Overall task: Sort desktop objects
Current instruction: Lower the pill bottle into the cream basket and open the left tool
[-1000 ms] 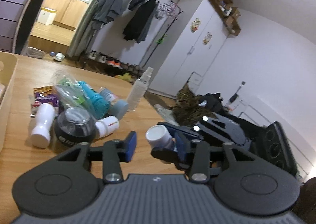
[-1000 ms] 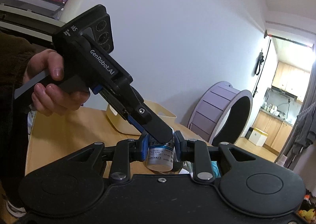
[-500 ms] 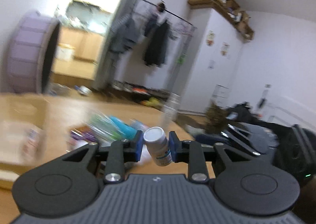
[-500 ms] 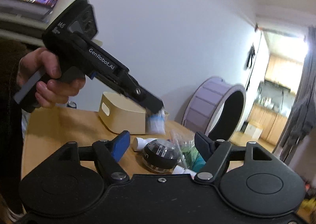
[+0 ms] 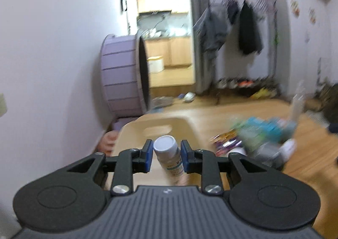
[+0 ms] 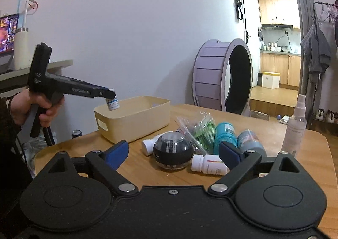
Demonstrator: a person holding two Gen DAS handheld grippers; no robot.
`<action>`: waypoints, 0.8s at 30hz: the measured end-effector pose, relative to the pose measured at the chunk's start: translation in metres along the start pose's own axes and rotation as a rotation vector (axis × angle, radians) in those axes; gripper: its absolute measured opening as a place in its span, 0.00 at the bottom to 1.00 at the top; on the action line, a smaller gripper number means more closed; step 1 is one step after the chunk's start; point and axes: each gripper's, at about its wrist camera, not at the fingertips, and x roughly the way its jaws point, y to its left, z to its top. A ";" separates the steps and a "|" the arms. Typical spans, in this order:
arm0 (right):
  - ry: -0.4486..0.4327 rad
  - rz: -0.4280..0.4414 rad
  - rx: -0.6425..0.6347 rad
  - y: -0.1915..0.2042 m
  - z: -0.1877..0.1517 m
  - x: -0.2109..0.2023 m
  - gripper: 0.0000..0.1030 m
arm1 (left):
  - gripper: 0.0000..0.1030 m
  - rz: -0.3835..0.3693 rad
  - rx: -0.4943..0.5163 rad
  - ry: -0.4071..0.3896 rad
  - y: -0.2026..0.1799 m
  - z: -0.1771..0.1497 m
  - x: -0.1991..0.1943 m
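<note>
My left gripper [image 5: 165, 155] is shut on a small white pill bottle [image 5: 168, 154] with a blue-printed label, cap pointing away and up. In the right wrist view the left gripper [image 6: 109, 96] holds the pill bottle [image 6: 113, 103] in the air over the near-left corner of a beige bin [image 6: 135, 120]. The left wrist view shows the beige bin [image 5: 160, 127] straight ahead. My right gripper [image 6: 173, 152] hangs low over the wooden table [image 6: 312, 154] with its jaws opening and nothing between them. Beyond it lies a pile of small objects.
The pile holds a black ball-shaped gadget [image 6: 172, 153], two white bottles [image 6: 208, 167] lying down, a teal container [image 6: 225, 135], a grey container [image 6: 250, 142] and a clear bag [image 6: 200, 129]. A spray bottle [image 6: 295, 125] stands at the right. A purple wheel [image 6: 221, 78] stands behind the table.
My right gripper let go of the pill bottle and spread its jaws wide. My left gripper kept the bottle and swung left from the pile toward the beige bin.
</note>
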 end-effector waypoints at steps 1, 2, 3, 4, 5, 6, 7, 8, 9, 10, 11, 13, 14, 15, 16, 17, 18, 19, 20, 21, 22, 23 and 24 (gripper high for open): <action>0.006 0.002 -0.002 0.001 -0.001 0.001 0.90 | 0.26 -0.010 -0.004 0.014 0.001 -0.001 0.003; 0.012 0.004 -0.005 0.003 -0.001 0.002 0.90 | 0.26 -0.019 0.000 0.025 0.000 -0.002 0.005; 0.016 0.006 -0.007 0.004 -0.002 0.003 0.91 | 0.26 -0.021 0.014 0.033 -0.002 -0.002 0.006; 0.020 0.007 -0.007 0.005 -0.001 0.004 0.91 | 0.26 -0.019 0.031 0.039 -0.005 -0.002 0.008; 0.023 0.009 -0.008 0.006 0.000 0.005 0.91 | 0.26 -0.022 0.039 0.049 -0.007 -0.002 0.010; 0.026 0.009 -0.006 0.006 0.000 0.005 0.91 | 0.27 -0.026 0.045 0.059 -0.008 -0.003 0.012; 0.027 0.009 -0.003 0.005 0.000 0.005 0.91 | 0.27 -0.030 0.047 0.069 -0.008 -0.004 0.014; 0.029 0.009 0.000 0.005 0.000 0.005 0.91 | 0.27 -0.029 0.047 0.076 -0.008 -0.004 0.015; 0.031 0.007 0.004 0.004 0.000 0.005 0.91 | 0.30 -0.027 0.050 0.082 -0.008 -0.006 0.017; 0.033 0.002 0.009 0.003 0.000 0.005 0.91 | 0.30 -0.026 0.051 0.086 -0.007 -0.008 0.017; 0.035 -0.002 0.015 0.002 0.001 0.005 0.91 | 0.30 -0.025 0.051 0.089 -0.006 -0.009 0.016; 0.038 -0.010 0.028 -0.001 0.001 0.004 0.91 | 0.30 -0.029 0.045 0.093 -0.003 -0.012 0.014; 0.037 -0.014 0.035 -0.002 0.002 0.004 0.91 | 0.31 -0.034 0.031 0.091 -0.001 -0.012 0.013; 0.036 -0.018 0.043 -0.004 0.002 0.004 0.91 | 0.33 -0.039 0.019 0.089 0.000 -0.011 0.012; 0.035 -0.021 0.051 -0.005 0.003 0.004 0.91 | 0.33 -0.044 0.009 0.085 0.000 -0.011 0.011; 0.033 -0.025 0.060 -0.007 0.003 0.004 0.91 | 0.33 -0.052 -0.003 0.078 0.001 -0.010 0.008; 0.031 -0.029 0.069 -0.009 0.003 0.004 0.91 | 0.34 -0.062 -0.014 0.071 0.001 -0.009 0.007; 0.029 -0.035 0.078 -0.011 0.004 0.004 0.91 | 0.34 -0.080 -0.030 0.064 0.001 -0.008 0.004; 0.030 -0.043 0.087 -0.013 0.004 0.005 0.91 | 0.34 -0.098 -0.043 0.059 -0.001 -0.008 0.002; 0.030 -0.053 0.097 -0.016 0.004 0.005 0.91 | 0.35 -0.121 -0.053 0.053 -0.003 -0.007 0.000; 0.031 -0.063 0.108 -0.019 0.004 0.005 0.91 | 0.35 -0.145 -0.062 0.046 -0.006 -0.006 -0.002; 0.031 -0.074 0.120 -0.022 0.004 0.005 0.91 | 0.35 -0.170 -0.070 0.039 -0.010 -0.006 -0.005; 0.032 -0.082 0.133 -0.026 0.004 0.006 0.91 | 0.36 -0.192 -0.077 0.035 -0.014 -0.005 -0.006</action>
